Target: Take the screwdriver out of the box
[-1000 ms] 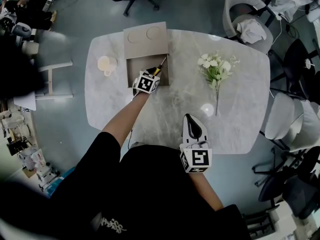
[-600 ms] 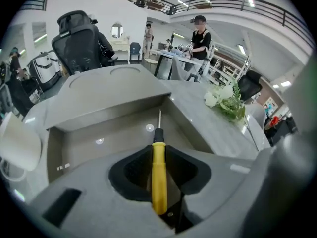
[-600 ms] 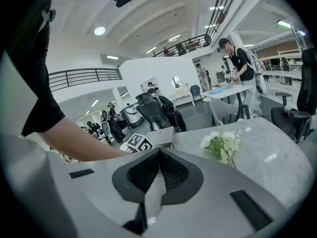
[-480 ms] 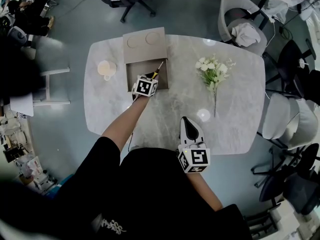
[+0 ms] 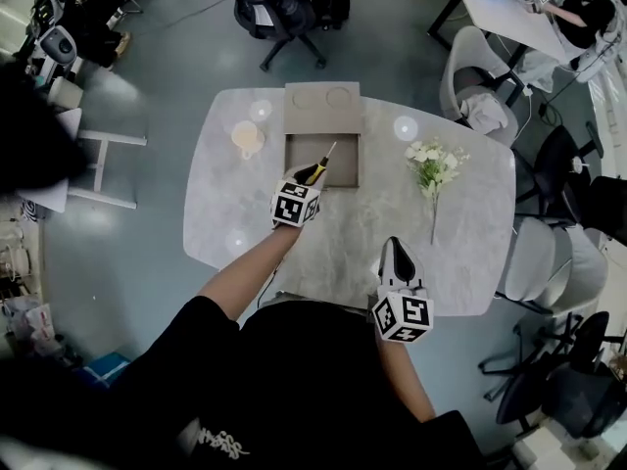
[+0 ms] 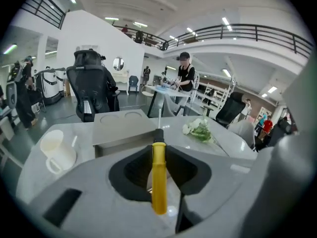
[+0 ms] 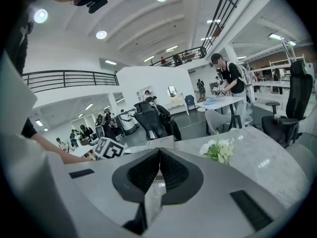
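a pale grey marble-patterned table with rounded corners [image 5: 235, 213] holds a cream ceramic mug [image 5: 247, 137] at ten o'clock and a bunch of white flowers on green stems [image 5: 431, 164] at two o'clock, well apart. beyond it a black swivel office chair [image 5: 284, 13] stands at twelve o'clock, and a pale shell chair with white cloth on its seat [image 5: 478, 106] at two o'clock.

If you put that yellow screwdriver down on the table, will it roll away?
Probably a bit. The screwdriver has a handle that looks round and smooth, and the table looks flat and shiny, so it might roll. It seems stiff: it pokes straight out of the left gripper without drooping. It looks thin, so likely light.
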